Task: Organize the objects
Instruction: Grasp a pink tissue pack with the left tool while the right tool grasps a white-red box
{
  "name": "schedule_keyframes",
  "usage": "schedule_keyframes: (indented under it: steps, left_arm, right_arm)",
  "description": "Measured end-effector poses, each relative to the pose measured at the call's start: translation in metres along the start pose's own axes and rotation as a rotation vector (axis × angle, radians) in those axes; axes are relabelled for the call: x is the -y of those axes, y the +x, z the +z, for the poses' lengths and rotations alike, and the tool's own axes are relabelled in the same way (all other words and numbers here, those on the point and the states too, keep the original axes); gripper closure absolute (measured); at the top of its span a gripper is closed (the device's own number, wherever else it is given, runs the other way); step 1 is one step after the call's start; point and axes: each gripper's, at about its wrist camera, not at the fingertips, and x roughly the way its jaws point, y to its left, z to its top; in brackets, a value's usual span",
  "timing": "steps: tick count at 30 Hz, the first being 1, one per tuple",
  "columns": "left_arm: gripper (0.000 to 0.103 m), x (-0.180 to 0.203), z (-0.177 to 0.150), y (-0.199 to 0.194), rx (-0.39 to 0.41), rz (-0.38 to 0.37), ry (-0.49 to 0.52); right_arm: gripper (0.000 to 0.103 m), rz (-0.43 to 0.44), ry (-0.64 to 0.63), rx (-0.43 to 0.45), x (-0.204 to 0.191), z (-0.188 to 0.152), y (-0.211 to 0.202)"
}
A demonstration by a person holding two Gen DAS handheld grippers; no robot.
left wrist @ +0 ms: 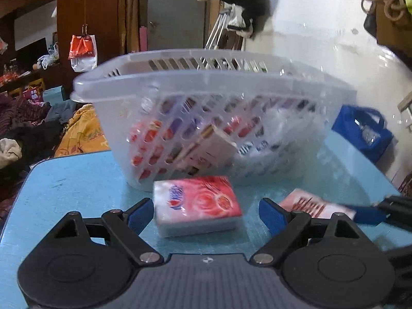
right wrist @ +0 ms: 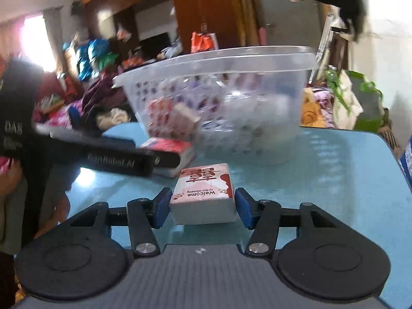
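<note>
From my left wrist view, the tissue pack [left wrist: 197,204] lies on the table [left wrist: 72,193] at twelve o'clock, between my left gripper's [left wrist: 206,212] fingers, just before the basket [left wrist: 206,118]. At two o'clock lies the wedding box [left wrist: 312,204]. In the basket leans a small carton [left wrist: 213,146]. From my right wrist view, the wedding box sits at twelve o'clock between my right gripper's [right wrist: 203,209] fingers, the tissue pack at eleven.

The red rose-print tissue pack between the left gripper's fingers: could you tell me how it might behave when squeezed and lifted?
The red rose-print tissue pack looks soft, so it would probably dent under the left gripper. Its glossy wrapper may be slippery. Lying flat on the blue table, it seems unlikely to roll.
</note>
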Motion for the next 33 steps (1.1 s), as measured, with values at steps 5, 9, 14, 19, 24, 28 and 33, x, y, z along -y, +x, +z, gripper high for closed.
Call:
schedule_keyframes:
  steps: [5, 9, 14, 19, 24, 28, 33]
  left_arm:
    - [0.015, 0.006, -0.006, 0.002, 0.006, 0.051, 0.012]
    - [0.017, 0.001, -0.006, 0.008, -0.024, 0.070, -0.004]
    - [0.027, 0.001, -0.011, 0.003, -0.008, 0.060, 0.007]
    - [0.027, -0.003, -0.025, -0.033, 0.127, -0.002, -0.003]
    - [0.027, -0.009, -0.040, -0.060, 0.250, -0.041, -0.017]
    - [0.027, -0.013, -0.042, -0.070, 0.291, -0.076, -0.030]
    - [0.027, -0.012, -0.047, -0.077, 0.340, -0.104, -0.030]
  right_arm:
    - [0.046, -0.002, 0.012, 0.042, 0.004, -0.001, -0.008]
    - [0.046, -0.013, -0.004, 0.069, -0.001, 0.000, -0.008]
    - [0.046, -0.009, 0.004, 0.088, 0.002, 0.000, -0.010]
    - [0.046, -0.022, -0.015, 0.102, -0.001, -0.001, -0.013]
    - [0.046, -0.026, -0.036, 0.110, -0.006, -0.003, -0.013]
    - [0.046, -0.037, -0.046, 0.138, -0.007, -0.004, -0.017]
    - [0.046, -0.046, -0.067, 0.169, -0.010, -0.005, -0.021]
